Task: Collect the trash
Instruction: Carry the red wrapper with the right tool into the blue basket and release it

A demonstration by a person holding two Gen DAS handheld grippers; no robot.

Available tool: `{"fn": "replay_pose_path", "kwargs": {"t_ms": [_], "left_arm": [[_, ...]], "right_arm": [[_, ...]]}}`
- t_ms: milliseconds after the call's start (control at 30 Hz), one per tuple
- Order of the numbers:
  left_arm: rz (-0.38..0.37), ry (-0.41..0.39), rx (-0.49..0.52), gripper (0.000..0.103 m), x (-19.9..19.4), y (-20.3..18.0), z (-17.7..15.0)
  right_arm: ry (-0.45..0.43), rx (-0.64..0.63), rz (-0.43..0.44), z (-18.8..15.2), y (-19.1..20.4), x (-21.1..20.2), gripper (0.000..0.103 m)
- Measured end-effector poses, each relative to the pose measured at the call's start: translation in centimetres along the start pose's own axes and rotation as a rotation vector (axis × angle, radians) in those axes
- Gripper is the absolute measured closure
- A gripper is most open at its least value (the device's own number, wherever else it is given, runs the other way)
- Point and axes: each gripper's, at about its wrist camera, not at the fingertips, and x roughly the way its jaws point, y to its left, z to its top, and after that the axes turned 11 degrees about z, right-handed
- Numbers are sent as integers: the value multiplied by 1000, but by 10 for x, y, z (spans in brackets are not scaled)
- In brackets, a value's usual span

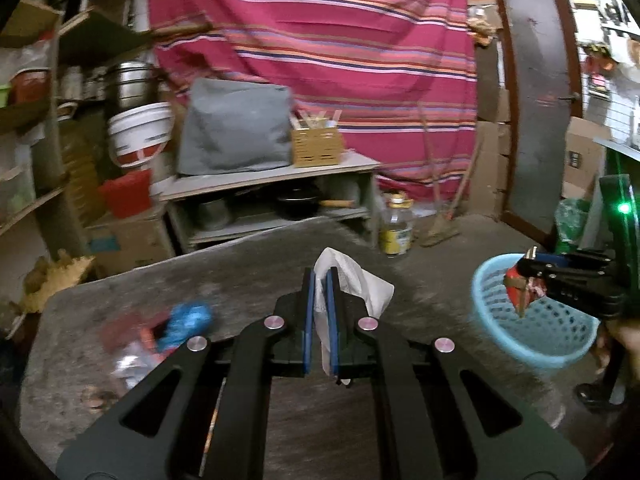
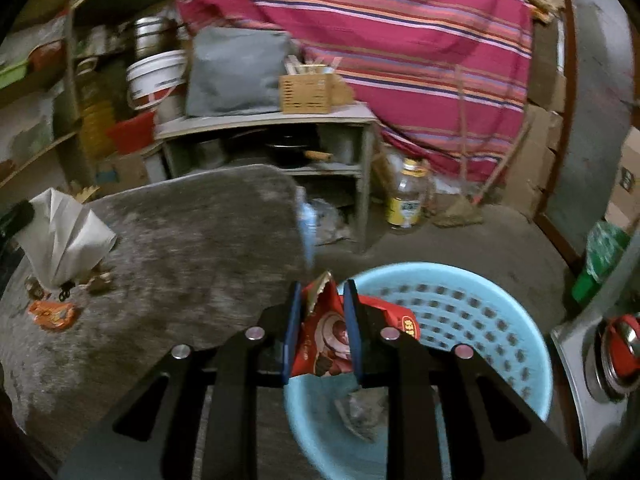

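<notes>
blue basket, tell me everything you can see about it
The blue basket is a round, light blue tub that looks like plastic, its wall pierced with rows of small holes under a smooth rim. It stands upright on the grey floor beside the grey table. A crumpled grey scrap lies at its bottom. The right gripper, shut on a red snack wrapper, hangs over its near rim; whether either touches it I cannot tell.

A low grey shelf [image 1: 272, 174] stands by the striped red cloth [image 1: 340, 40]. On it sit a grey pillow [image 1: 236, 128] and a small wooden box [image 1: 316, 146]. A bottle [image 1: 396, 224] stands right of it.
</notes>
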Motion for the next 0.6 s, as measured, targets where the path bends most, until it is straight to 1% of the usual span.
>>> {"fn": "replay_pose_path", "kwargs": {"t_ms": [167,300,467,600], "left_arm": [[-71,-2,29,98,6,-52,2],[-134,5,58,98,13,-94,0],[-229,40,90,98,30,-145,-3],[-274,62,103,98,40,-176,-4]], "right_arm": [[-21,96,-39,-7,-51,-15,81],[-28,158,-48,-14,-83,-22,81],[-27,212,-63,-22,-111,-24,81],[-31,238,-77,-27,-126,-27,81]]}}
